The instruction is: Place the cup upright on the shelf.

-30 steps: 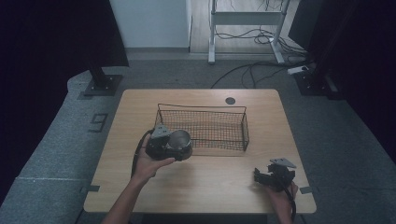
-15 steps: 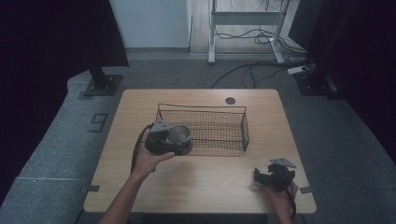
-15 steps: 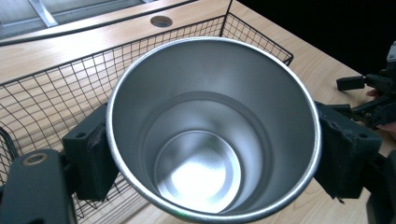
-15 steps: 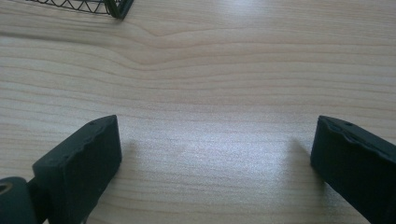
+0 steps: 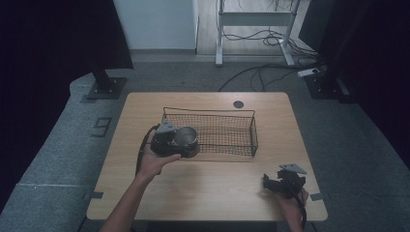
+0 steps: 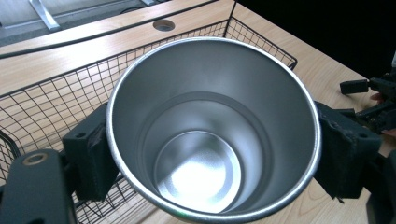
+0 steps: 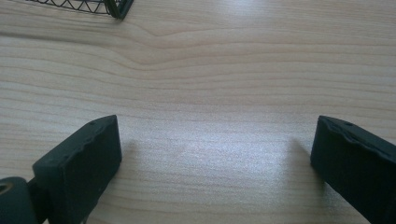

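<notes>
A shiny steel cup (image 5: 185, 137) with nothing inside hangs upright at the near left corner of a black wire basket (image 5: 208, 110). My left gripper (image 5: 180, 145) is shut on it. In the left gripper view the two black pads (image 6: 91, 154) press on opposite sides of the cup (image 6: 205, 140), just below its rim, and the basket's mesh (image 6: 46, 107) lies behind. My right gripper (image 5: 270, 182) rests on the wooden table (image 5: 212, 193) near its front right corner. Its jaws stand wide open over bare wood in the right gripper view (image 7: 215, 154).
The basket holds nothing and sits in the middle of the table, toward the far side. A round cable hole (image 5: 238, 104) lies behind it. Dark stands, a metal frame and cables are on the grey floor beyond the table.
My left hand has carried the cup a little farther from the person, up against the basket's near left corner. The right gripper has not moved.
</notes>
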### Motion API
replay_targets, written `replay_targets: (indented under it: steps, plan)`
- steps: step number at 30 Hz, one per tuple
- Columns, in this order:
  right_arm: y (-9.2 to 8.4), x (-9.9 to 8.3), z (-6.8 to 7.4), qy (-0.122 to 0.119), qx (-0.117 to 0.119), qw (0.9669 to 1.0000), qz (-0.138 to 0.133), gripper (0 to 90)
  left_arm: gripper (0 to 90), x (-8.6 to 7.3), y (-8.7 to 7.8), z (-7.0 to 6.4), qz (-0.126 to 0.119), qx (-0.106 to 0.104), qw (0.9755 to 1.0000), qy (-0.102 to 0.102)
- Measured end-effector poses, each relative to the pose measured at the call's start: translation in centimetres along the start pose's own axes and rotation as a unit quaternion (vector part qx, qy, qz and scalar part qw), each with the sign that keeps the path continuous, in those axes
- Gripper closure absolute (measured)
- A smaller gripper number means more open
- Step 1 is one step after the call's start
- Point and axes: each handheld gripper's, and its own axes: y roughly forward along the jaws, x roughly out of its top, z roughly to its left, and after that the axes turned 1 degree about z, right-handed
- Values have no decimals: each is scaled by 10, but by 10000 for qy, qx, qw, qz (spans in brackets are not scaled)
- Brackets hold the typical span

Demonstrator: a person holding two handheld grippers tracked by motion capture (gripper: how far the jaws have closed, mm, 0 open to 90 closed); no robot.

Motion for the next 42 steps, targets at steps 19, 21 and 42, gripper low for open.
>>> replay_targets:
  steps: [19, 21, 42]
  plan:
    - [0, 0, 0, 8, -2, 10000, 11, 19, 154, 13, 3, 5, 7, -33, 10000, 39]
    - [0, 0, 0, 9, -2, 10000, 11, 19, 153, 13, 4, 6, 9, -23, 10000, 39]
    - [0, 0, 0, 9, -9, 10000, -14, 19, 154, 24, 13, 13, 64, 1, 9999, 91]
